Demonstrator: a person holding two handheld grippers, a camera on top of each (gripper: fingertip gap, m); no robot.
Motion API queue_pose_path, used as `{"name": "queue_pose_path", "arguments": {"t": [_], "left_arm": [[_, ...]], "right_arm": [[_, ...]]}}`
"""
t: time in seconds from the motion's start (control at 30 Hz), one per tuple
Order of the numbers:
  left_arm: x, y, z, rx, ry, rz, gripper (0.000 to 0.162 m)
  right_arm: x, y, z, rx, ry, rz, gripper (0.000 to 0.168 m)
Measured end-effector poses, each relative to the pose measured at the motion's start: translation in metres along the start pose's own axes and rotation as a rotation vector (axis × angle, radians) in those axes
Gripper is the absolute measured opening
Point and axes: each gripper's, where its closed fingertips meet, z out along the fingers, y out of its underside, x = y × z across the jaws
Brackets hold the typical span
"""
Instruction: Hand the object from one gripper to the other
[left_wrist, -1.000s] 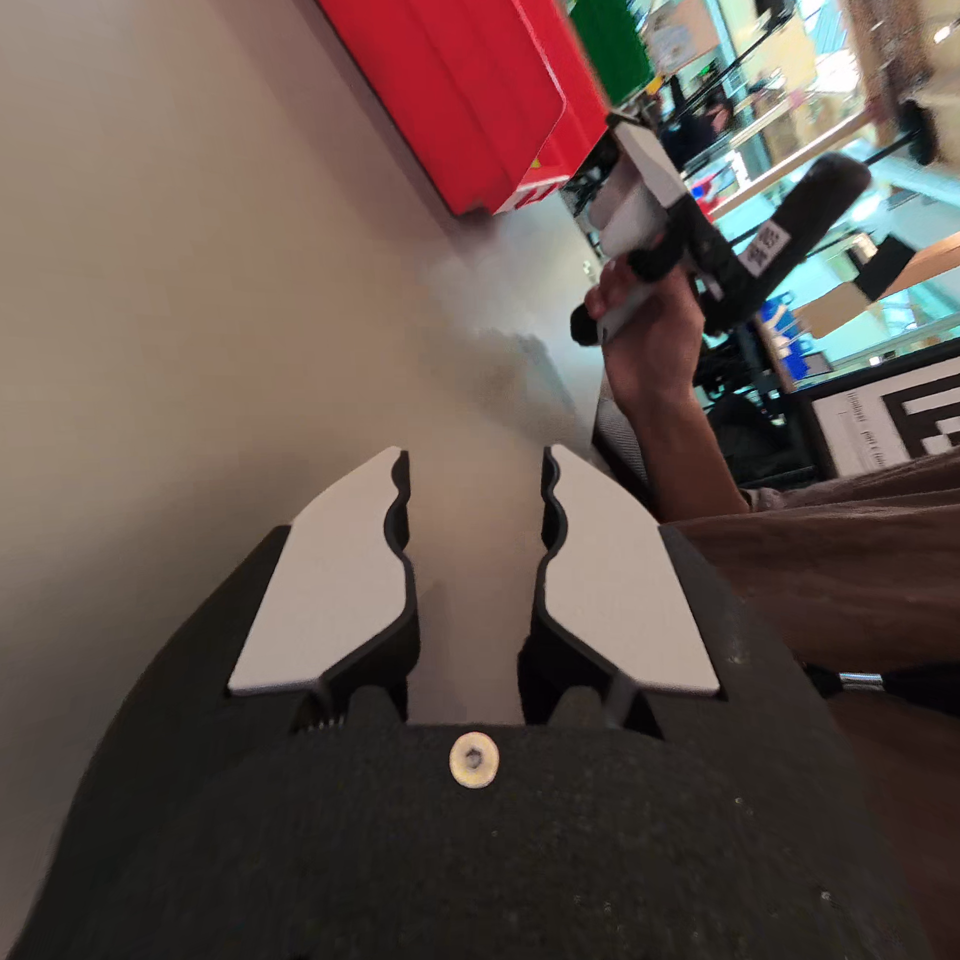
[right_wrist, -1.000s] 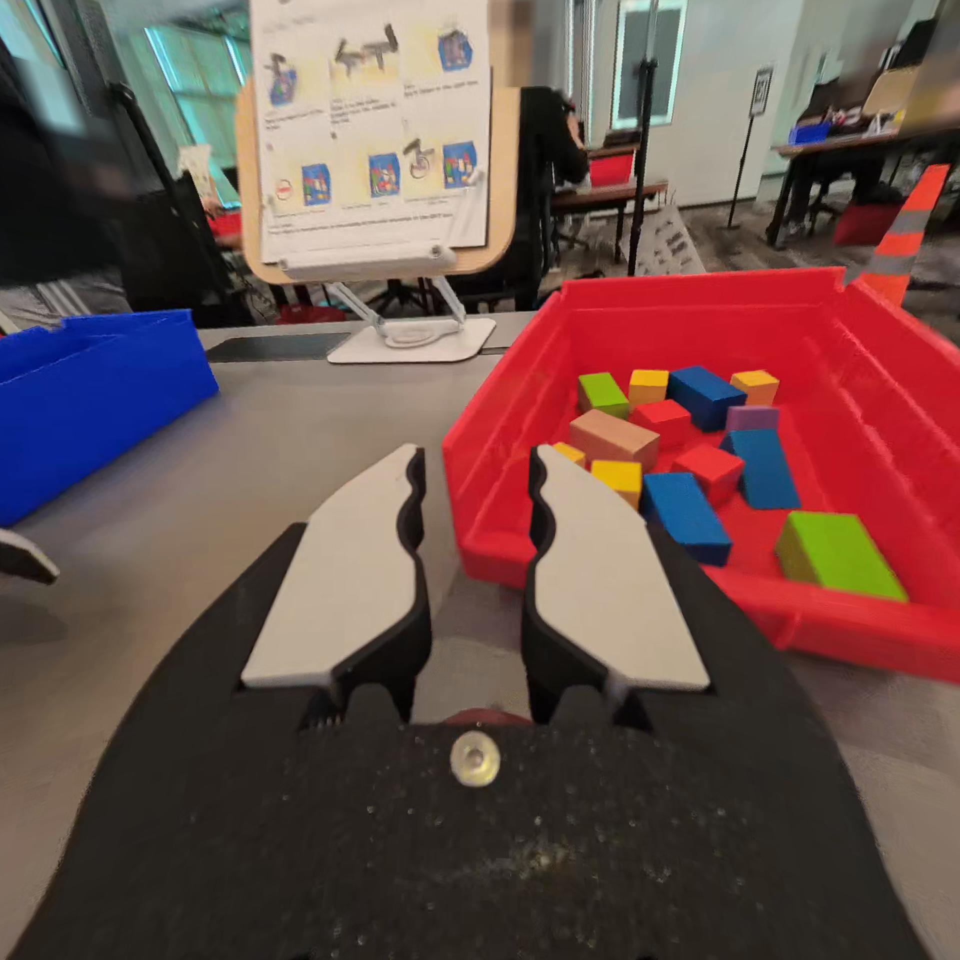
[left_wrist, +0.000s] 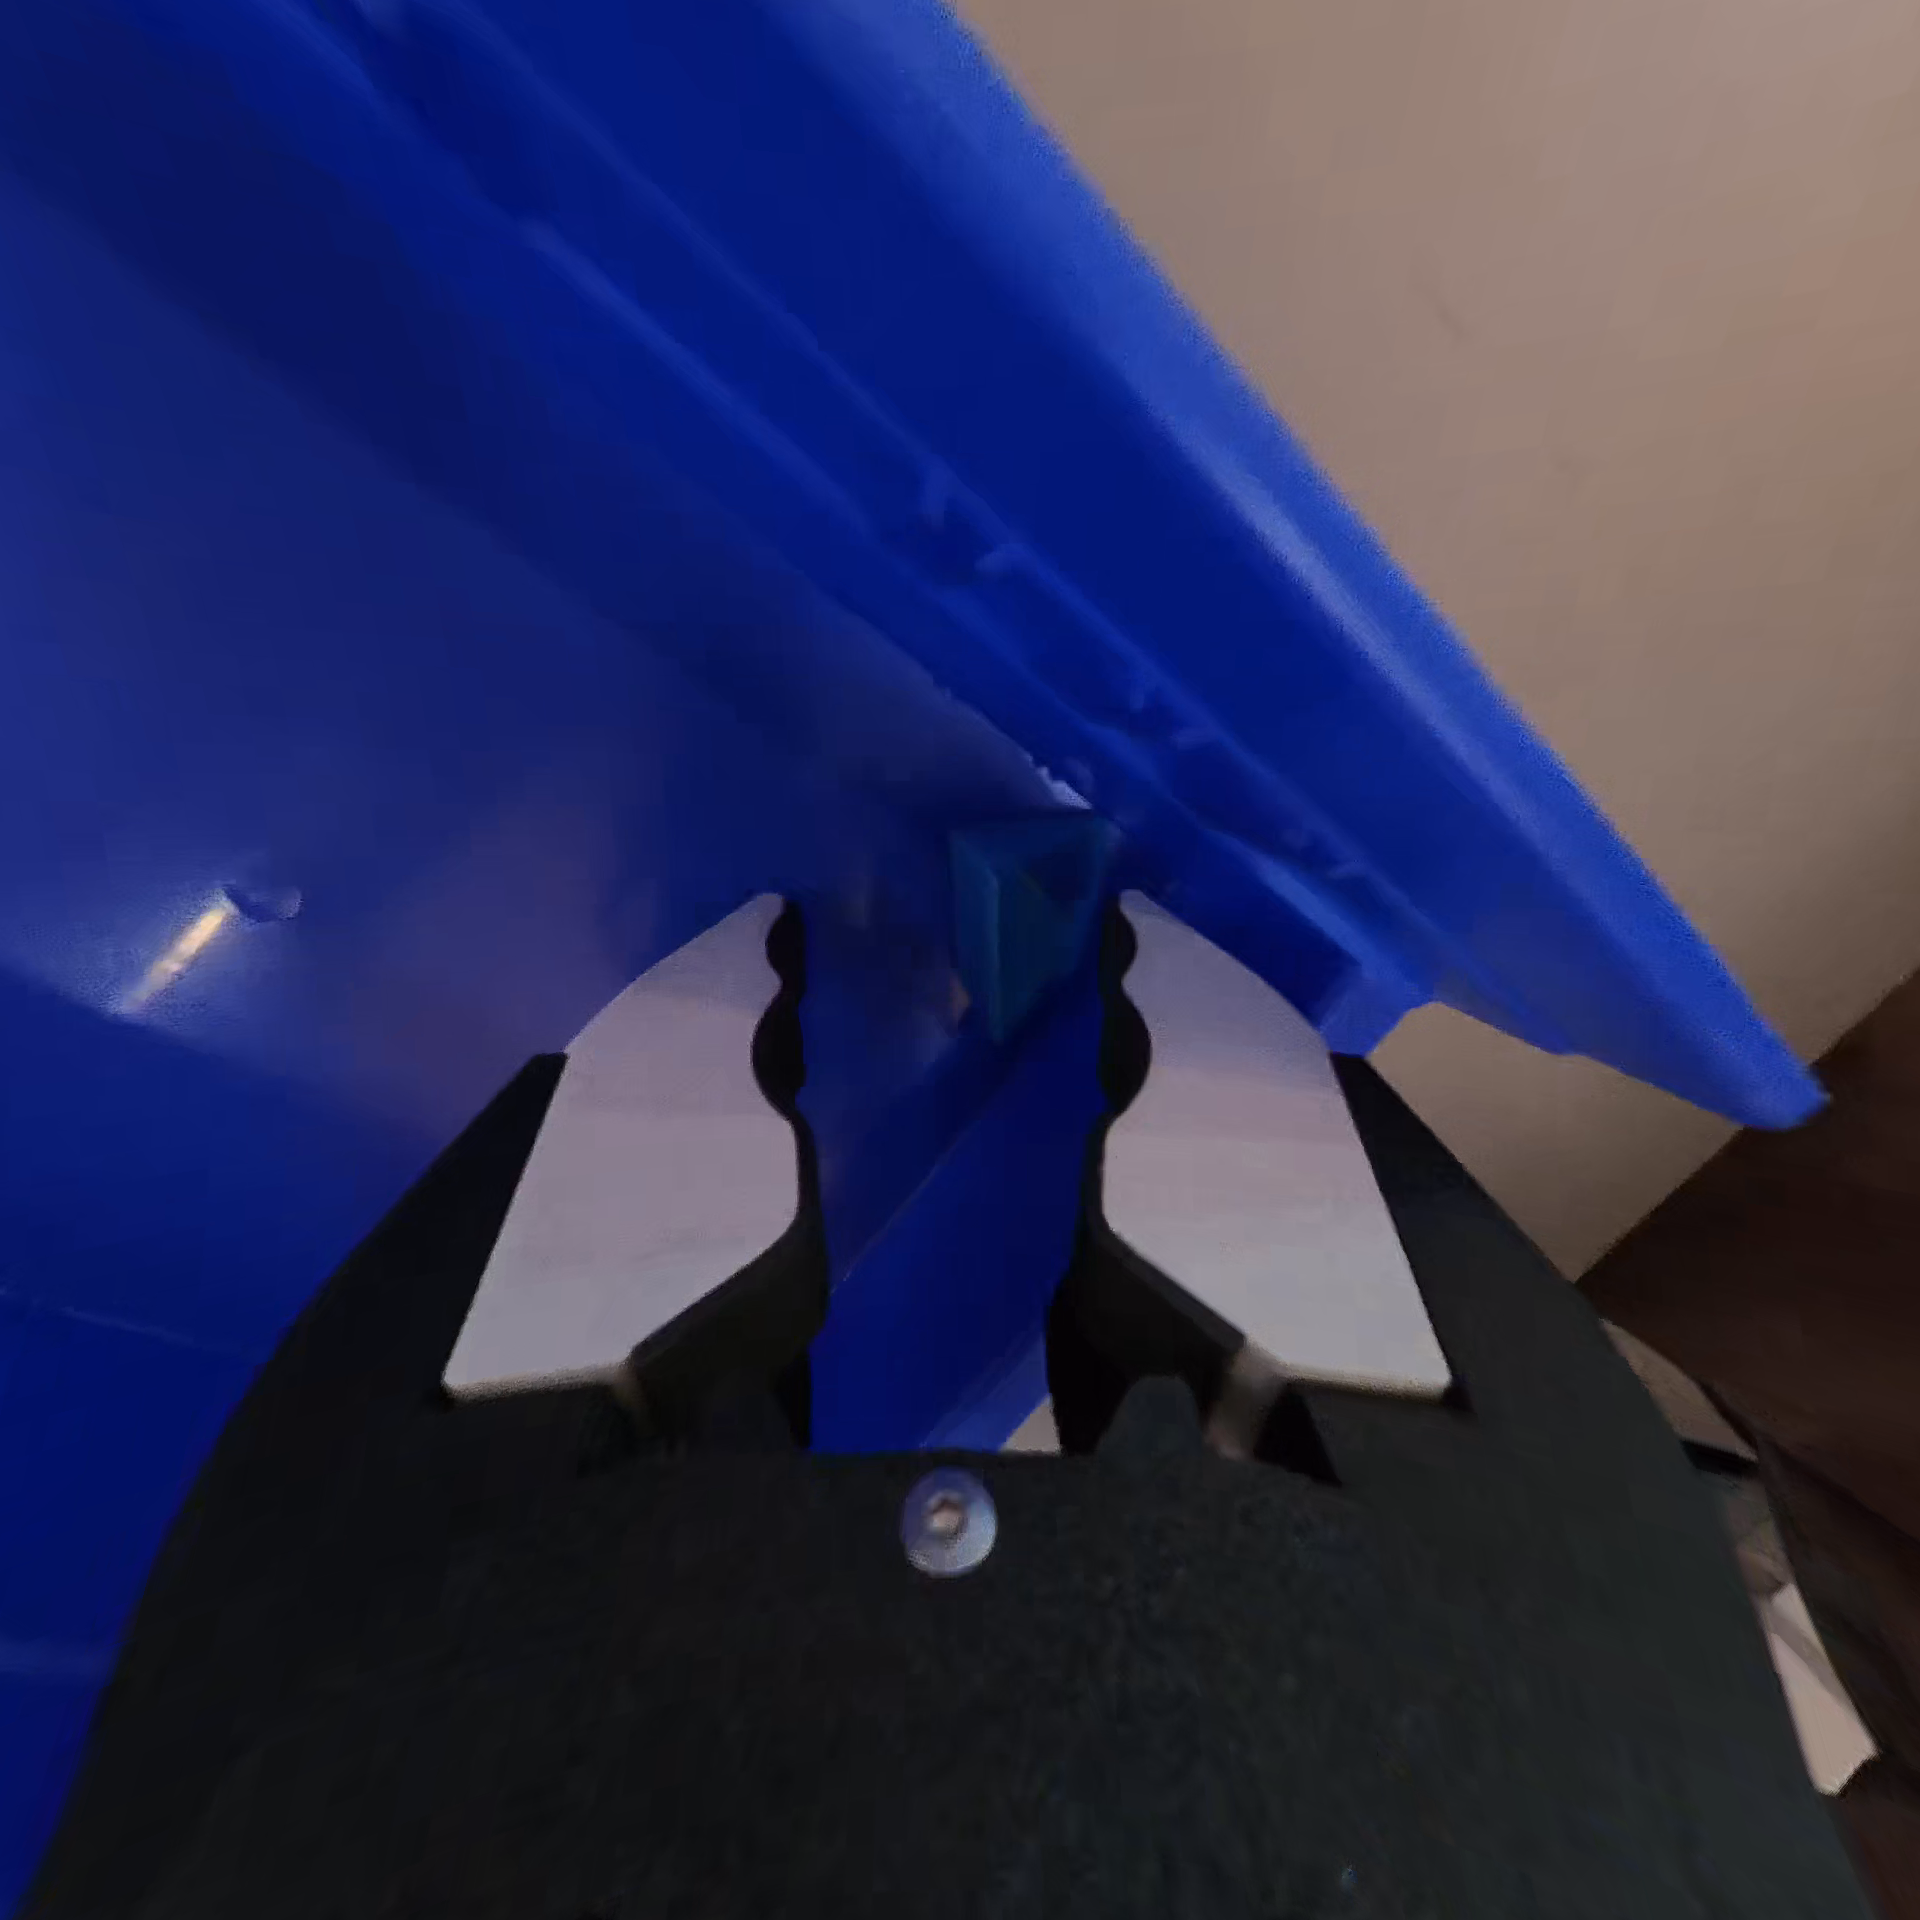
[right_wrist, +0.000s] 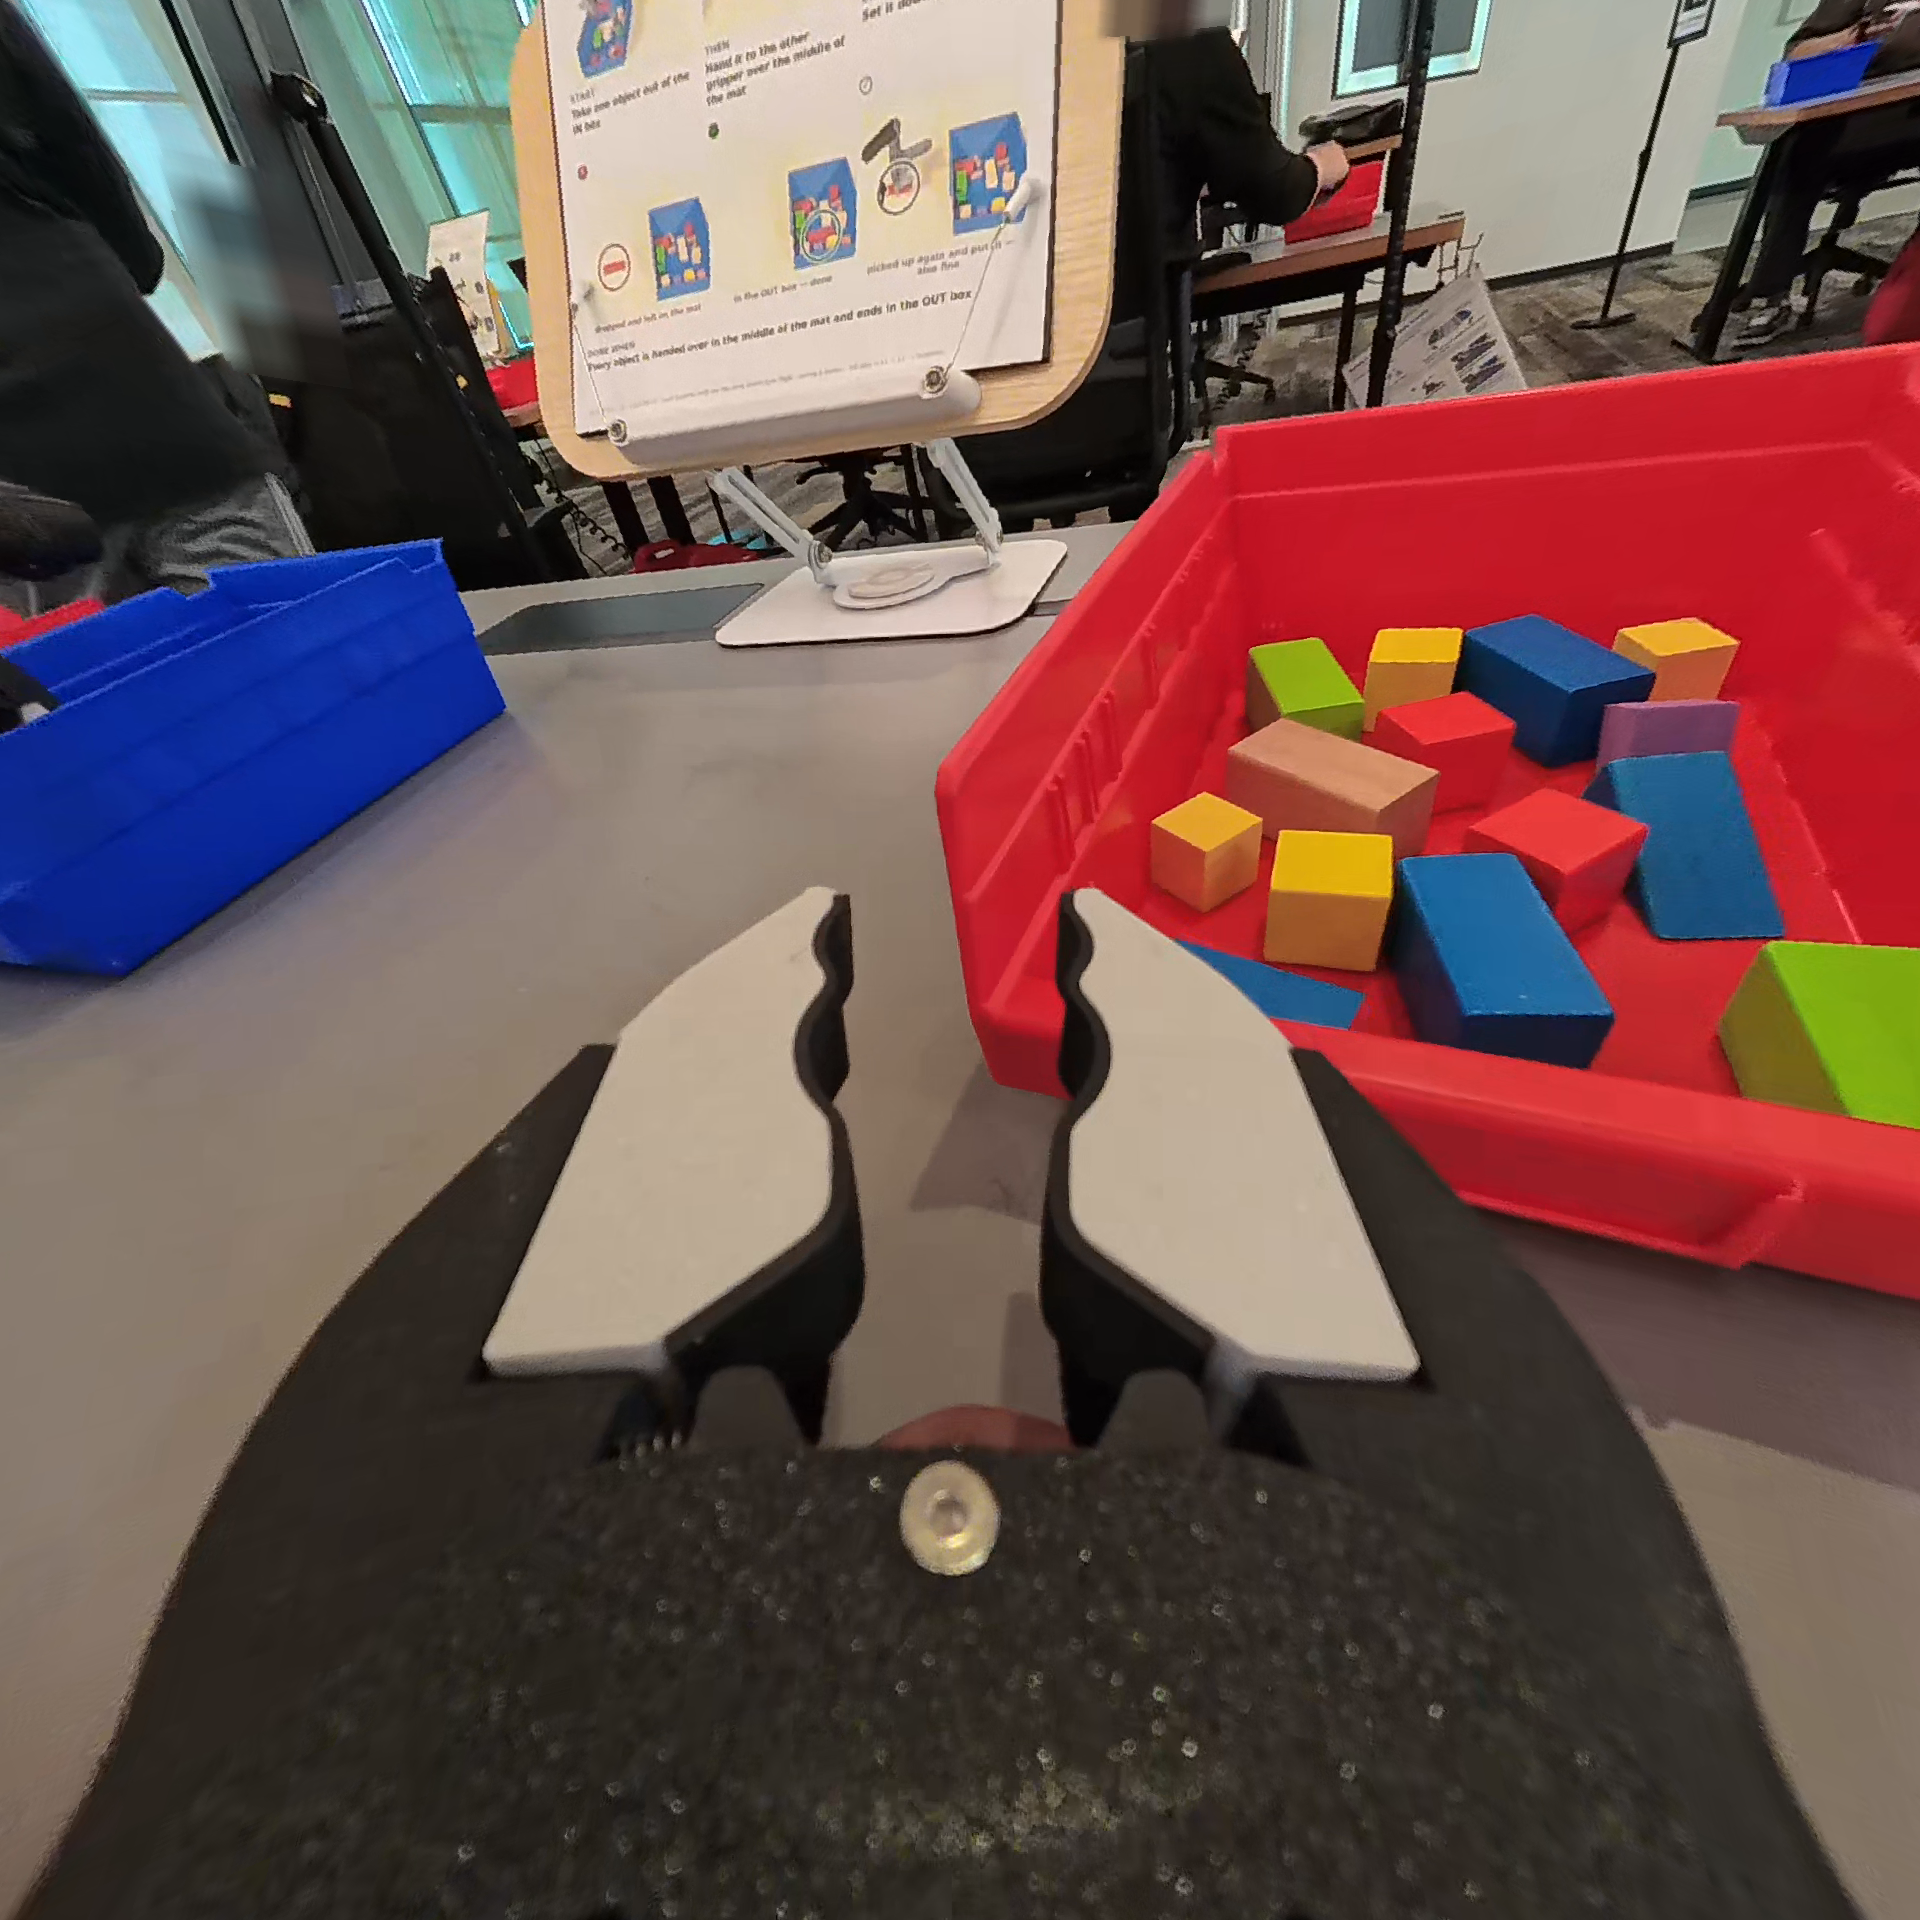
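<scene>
In the left wrist view my left gripper (left_wrist: 951, 909) is open and empty, close over the inside of a blue bin (left_wrist: 520, 520). A small blue block (left_wrist: 1029, 914) lies by the bin's wall just beyond the fingertips, blurred. In the right wrist view my right gripper (right_wrist: 954, 904) is open and empty, low over the grey table (right_wrist: 623, 831), just left of a red bin (right_wrist: 1039, 748). The red bin holds several coloured blocks, among them a yellow cube (right_wrist: 1328, 899) and a blue brick (right_wrist: 1496, 956). The blue bin also shows at the left in the right wrist view (right_wrist: 229, 727).
A white stand with an instruction sheet on a wooden board (right_wrist: 810, 239) stands at the table's far edge, between the two bins. People sit at desks behind it. In the left wrist view the table's edge (left_wrist: 1662, 1195) lies just right of the blue bin.
My left gripper has swung away from the red bin and the right gripper and now points into the blue bin. My right gripper has moved slightly nearer the red bin and stays open.
</scene>
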Motion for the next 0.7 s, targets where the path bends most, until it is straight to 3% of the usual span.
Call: {"name": "queue_pose_path", "arguments": {"t": [0.03,0.17,0.4,0.7], "left_arm": [[0.003,0.001,0.002,-0.005,0.022,-0.004,0.059],[0.007,0.002,-0.002,0.007,0.068,-0.03,0.018],[0.005,0.002,-0.003,0.068,0.138,-0.08,0.017],[-0.019,0.014,-0.022,0.199,0.081,-0.172,0.017]], "right_arm": [[-0.001,0.0,0.001,-0.003,0.002,-0.004,0.037],[-0.004,0.004,0.005,-0.024,-0.005,-0.026,0.036],[-0.013,0.002,0.01,-0.026,-0.032,-0.038,0.035],[-0.04,-0.017,0.012,0.004,-0.103,-0.093,0.034]]}}
